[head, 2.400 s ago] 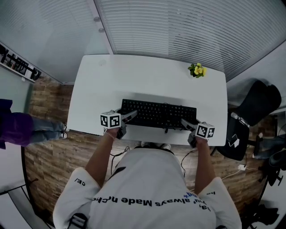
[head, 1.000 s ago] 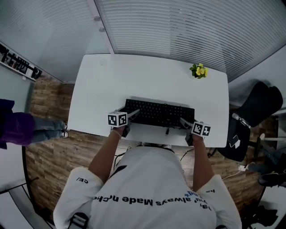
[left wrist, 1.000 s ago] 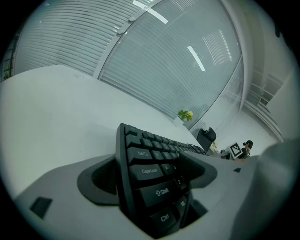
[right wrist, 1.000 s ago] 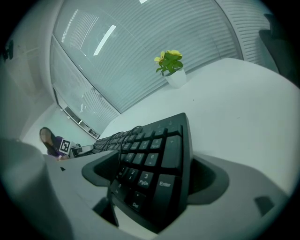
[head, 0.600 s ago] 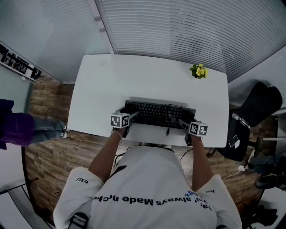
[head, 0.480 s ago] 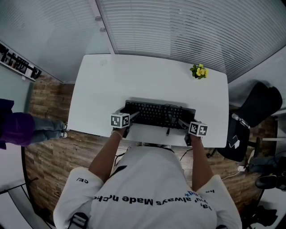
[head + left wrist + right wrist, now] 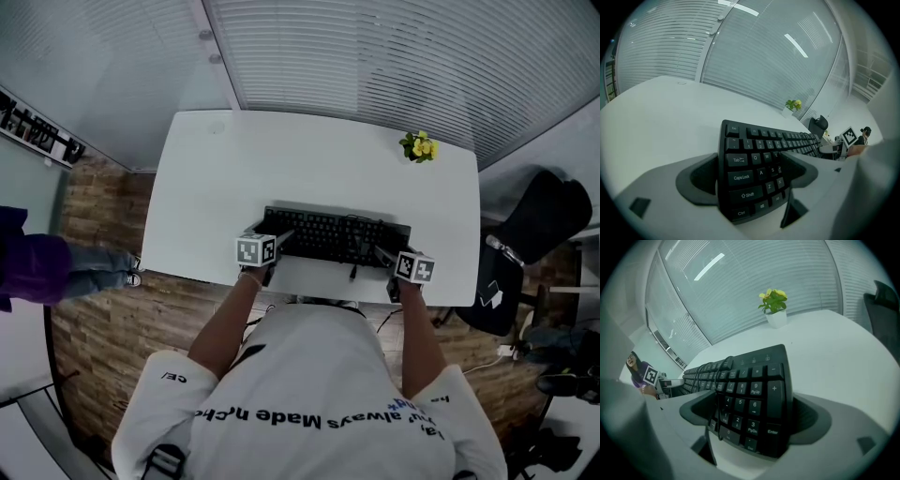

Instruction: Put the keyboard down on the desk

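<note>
Black keyboard (image 7: 336, 236) spans lower-centre worktop (image 7: 206, 187), long axis left-right, left tongs (image 7: 750, 176) clamped on its Caps Lock end, right tongs (image 7: 754, 418) clamped on numpad end; underside contact unclear.

Slatted blinds (image 7: 375, 66) behind, wood-plank floor (image 7: 103, 337), black chair (image 7: 548, 220) right

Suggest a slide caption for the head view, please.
Left claw and right claw grip a black keyboard by its ends near the white desk front edge.
</note>
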Demonstrator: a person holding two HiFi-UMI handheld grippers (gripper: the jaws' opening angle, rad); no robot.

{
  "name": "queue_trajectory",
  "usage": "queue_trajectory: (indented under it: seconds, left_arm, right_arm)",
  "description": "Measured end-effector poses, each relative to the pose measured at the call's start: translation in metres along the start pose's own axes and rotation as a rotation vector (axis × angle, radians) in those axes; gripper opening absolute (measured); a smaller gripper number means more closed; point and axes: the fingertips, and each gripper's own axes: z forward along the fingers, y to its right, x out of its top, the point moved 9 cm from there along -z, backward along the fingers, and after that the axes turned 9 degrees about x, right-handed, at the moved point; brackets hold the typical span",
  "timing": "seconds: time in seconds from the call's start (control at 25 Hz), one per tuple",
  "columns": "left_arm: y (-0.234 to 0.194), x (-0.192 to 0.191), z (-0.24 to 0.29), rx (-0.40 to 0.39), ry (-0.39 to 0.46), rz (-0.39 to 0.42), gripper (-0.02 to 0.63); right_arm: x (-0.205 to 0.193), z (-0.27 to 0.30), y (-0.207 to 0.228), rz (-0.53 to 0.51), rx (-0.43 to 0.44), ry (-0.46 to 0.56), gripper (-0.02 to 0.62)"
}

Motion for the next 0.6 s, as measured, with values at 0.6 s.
queue_trajectory:
  seconds: [0.6]
  left_arm:
    - [0.0036, -0.0020, 0.0000, 0.133, 0.010, 0.094, 0.408]
  right_arm:
    - [-0.0010, 0.0056, -0.0087, -0.130, -0.142, -0.038, 0.495]
